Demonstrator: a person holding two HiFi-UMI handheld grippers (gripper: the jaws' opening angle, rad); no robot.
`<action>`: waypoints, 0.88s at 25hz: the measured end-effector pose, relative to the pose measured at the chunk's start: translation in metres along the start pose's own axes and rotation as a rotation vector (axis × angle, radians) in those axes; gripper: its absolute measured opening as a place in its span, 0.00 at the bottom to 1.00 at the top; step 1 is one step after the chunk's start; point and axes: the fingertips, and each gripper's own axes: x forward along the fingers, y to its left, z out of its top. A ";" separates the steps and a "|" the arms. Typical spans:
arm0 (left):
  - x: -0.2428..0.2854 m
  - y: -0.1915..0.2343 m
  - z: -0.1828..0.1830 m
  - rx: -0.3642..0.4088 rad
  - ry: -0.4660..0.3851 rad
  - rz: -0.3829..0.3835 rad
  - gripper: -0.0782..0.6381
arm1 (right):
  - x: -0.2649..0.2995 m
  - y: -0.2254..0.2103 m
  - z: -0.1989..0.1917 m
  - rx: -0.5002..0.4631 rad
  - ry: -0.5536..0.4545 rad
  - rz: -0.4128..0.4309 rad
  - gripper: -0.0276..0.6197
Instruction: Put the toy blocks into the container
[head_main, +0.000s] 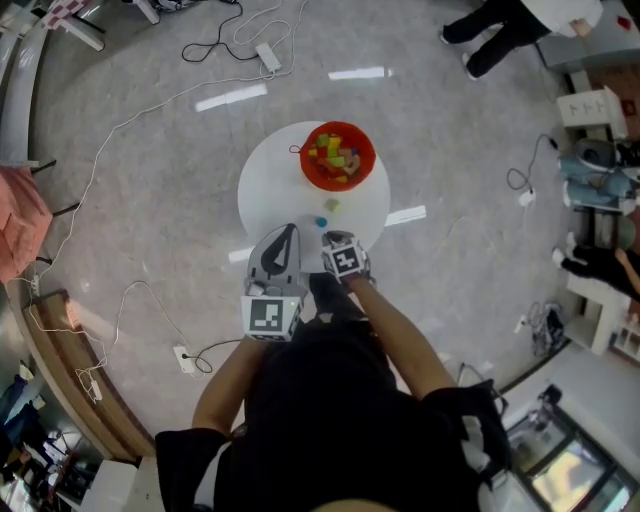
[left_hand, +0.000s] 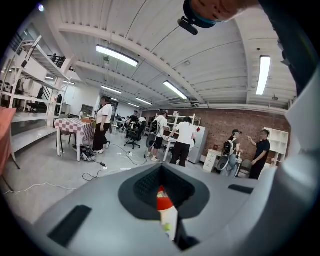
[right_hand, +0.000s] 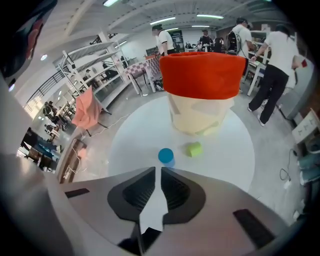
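Black shirt (head_main: 320, 420), grey left claw (head_main: 288, 232) (marker cube (head_main: 270, 315))

Bright, even indoor light, with strong fisheye bending at the edges of my views.
The ceiling light tubes (left_hand: 116, 55) shine from above and leave pale glare streaks (head_main: 231, 97) on the floor (head_main: 150, 200); shadows are soft. My own jaws are blurred close to the lens, and the corners go dark.
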 end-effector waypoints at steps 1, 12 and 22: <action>-0.001 0.000 -0.001 -0.001 0.000 0.000 0.10 | 0.003 0.001 -0.001 0.007 0.005 0.001 0.11; -0.007 0.013 -0.005 -0.004 0.008 0.015 0.10 | 0.033 -0.014 0.012 -0.015 0.055 -0.080 0.29; -0.011 0.020 -0.012 0.002 0.024 0.024 0.10 | 0.037 -0.017 0.022 -0.018 0.052 -0.077 0.23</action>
